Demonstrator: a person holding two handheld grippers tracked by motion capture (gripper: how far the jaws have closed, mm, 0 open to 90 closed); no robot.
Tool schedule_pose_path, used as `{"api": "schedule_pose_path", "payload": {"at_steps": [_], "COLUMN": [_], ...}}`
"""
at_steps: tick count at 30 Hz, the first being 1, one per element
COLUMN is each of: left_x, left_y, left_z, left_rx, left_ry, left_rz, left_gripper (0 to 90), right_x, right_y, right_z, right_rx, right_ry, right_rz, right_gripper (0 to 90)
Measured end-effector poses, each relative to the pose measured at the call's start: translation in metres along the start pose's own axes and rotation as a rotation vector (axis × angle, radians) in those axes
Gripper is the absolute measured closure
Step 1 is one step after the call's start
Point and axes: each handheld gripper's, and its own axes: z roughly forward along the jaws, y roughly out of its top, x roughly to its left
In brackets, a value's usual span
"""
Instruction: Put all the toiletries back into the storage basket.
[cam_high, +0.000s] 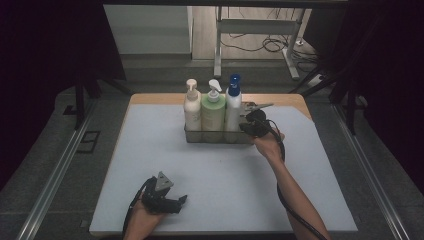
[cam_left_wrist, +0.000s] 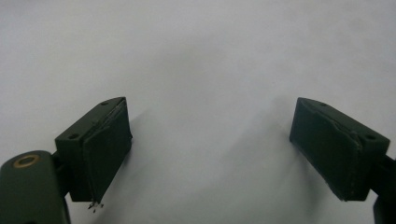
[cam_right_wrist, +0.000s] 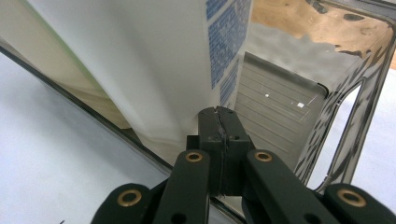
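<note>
Left gripper agape, idle — right gripper pinches clear bin rim.

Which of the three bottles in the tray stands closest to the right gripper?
The white bottle with the blue pump, rightmost in the clear tray; the right gripper sits beside it.

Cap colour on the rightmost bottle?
Blue cap on the white bottle; clearest in the high view.

A clear caddy on the white mat holds a cream pump bottle, a green one and a blue-capped spray bottle. The right gripper touches the caddy's end; the left gripper rests near the mat's front edge.
</note>
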Motion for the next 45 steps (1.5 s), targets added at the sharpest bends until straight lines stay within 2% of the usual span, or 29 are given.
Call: {"api": "schedule_pose_path", "payload": {"at_steps": [14, 15, 16, 20, 23, 31, 39, 45], "left_x": [0.0, 0.0, 0.0, 0.0, 0.0, 0.0, 0.0, 0.0], "left_y": [0.0, 0.0, 0.0, 0.0, 0.0, 0.0, 0.0, 0.0], "left_z": [0.0, 0.0, 0.0, 0.0, 0.0, 0.0, 0.0, 0.0], "left_rx": [0.001, 0.0, 0.0, 0.0, 0.0, -0.001, -0.001, -0.001], "left_ry": [-0.001, 0.0, 0.0, -0.001, -0.001, -0.001, -0.001, -0.001], "left_rz": [0.0, 0.0, 0.0, 0.0, -0.001, -0.001, -0.001, -0.001], "left_gripper": [12.3, 12.3, 12.3, 12.3, 12.3, 12.3, 12.3, 12.3], "right_x": [0.001, 0.001, 0.001, -0.001, -0.004, -0.003, -0.005, -0.007], "right_y": [-0.001, -0.002, -0.002, -0.004, -0.005, -0.005, -0.007, -0.008], "right_z": [0.001, 0.001, 0.001, -0.001, -0.004, -0.011, -0.024, -0.03], "right_rx": [-0.006, -0.006, -0.007, -0.008, -0.02, -0.038, -0.044, -0.053], "right_ry": [-0.001, -0.002, -0.022, -0.026, -0.026, -0.026, 0.004, 0.022], "right_rz": [0.004, 0.005, 0.004, 0.005, 0.008, 0.006, -0.012, -0.015], "right_gripper": [89.1, 87.8, 81.6, 75.8, 66.5, 58.9, 48.8, 44.4]}}
